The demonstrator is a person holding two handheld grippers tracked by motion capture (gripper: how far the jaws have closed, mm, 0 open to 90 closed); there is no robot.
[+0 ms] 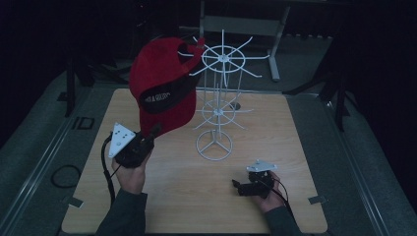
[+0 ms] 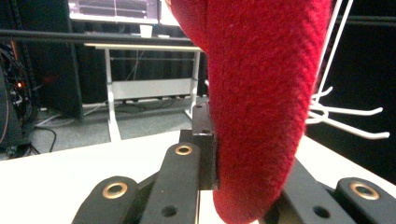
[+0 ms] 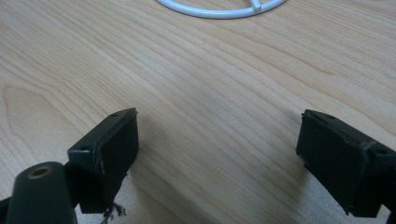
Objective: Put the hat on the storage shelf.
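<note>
Evidently we had the red cap [image 1: 160, 83] lifted off the table and held beside the white wire rack [image 1: 219, 105], its strap end close to an upper prong; whether it hung there, we could not tell. Our left gripper [image 1: 151, 133] was clamped on the brim, a coarse woven red cloth. Our right gripper [image 1: 239, 187] rested on the pale wood-grain table [image 1: 275, 132], jaws spread and holding nothing.

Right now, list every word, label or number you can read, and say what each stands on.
"ID": pale letters on the dark surround left of the table.
White lettering on the black band of the red cap: too blurred to read.
Monitor screen behind: too small to read.
</note>
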